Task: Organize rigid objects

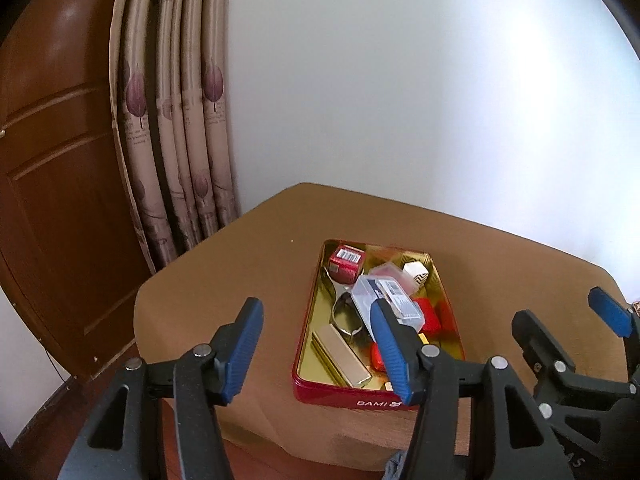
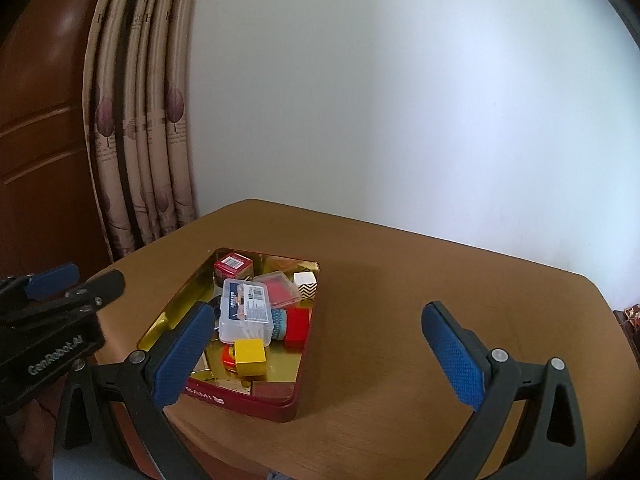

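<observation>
The red tin (image 2: pixel 256 396) full of small items sits on the brown surface (image 2: pixel 400 300). Only the right view shows the yellow cube (image 2: pixel 250 357); only the left shows the gold bar (image 1: pixel 342 356). Left claw (image 1: pixel 318 350) and right claw (image 2: pixel 320 354) hover spread, empty.

Layout: tin (image 2: pixel 182 314) on tabletop (image 2: pixel 400 300), everything inside it.
Clear case (image 2: pixel 246 310) lies on top mid-tin; barcode box (image 2: pixel 233 266) in tin's far corner, patterned cube (image 2: pixel 305 285) at far right, cube (image 2: pixel 250 357) near front, flat bar (image 1: pixel 342 354) front left.
</observation>
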The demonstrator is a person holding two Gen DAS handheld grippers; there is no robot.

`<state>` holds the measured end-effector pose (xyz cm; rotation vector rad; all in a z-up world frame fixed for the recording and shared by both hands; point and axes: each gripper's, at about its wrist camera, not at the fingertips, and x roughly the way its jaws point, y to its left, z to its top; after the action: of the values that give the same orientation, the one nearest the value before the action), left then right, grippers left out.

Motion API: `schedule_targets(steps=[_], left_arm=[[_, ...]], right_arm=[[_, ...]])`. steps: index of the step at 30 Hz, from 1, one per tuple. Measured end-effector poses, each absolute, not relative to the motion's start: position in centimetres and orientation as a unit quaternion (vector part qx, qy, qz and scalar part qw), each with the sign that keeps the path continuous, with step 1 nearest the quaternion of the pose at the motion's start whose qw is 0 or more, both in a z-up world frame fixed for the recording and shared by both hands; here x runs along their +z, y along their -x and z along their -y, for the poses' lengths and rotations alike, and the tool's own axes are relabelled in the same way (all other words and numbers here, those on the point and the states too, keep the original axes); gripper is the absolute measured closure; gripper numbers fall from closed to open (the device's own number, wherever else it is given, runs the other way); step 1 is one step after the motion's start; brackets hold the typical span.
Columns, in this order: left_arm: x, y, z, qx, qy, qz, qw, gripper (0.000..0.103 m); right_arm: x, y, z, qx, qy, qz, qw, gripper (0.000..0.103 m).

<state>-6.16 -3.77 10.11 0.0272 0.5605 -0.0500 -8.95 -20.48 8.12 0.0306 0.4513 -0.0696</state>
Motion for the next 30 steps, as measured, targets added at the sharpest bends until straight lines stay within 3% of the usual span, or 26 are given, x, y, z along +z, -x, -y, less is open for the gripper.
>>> schedule_targets(steps=[30], left_arm=[[10.1, 7.1, 5.0, -0.031, -0.025, -0.264, 0.964, 0.041]], right_arm=[[9.1, 10.2, 21.7, -0.055, -0.008, -0.2, 0.978, 0.001]])
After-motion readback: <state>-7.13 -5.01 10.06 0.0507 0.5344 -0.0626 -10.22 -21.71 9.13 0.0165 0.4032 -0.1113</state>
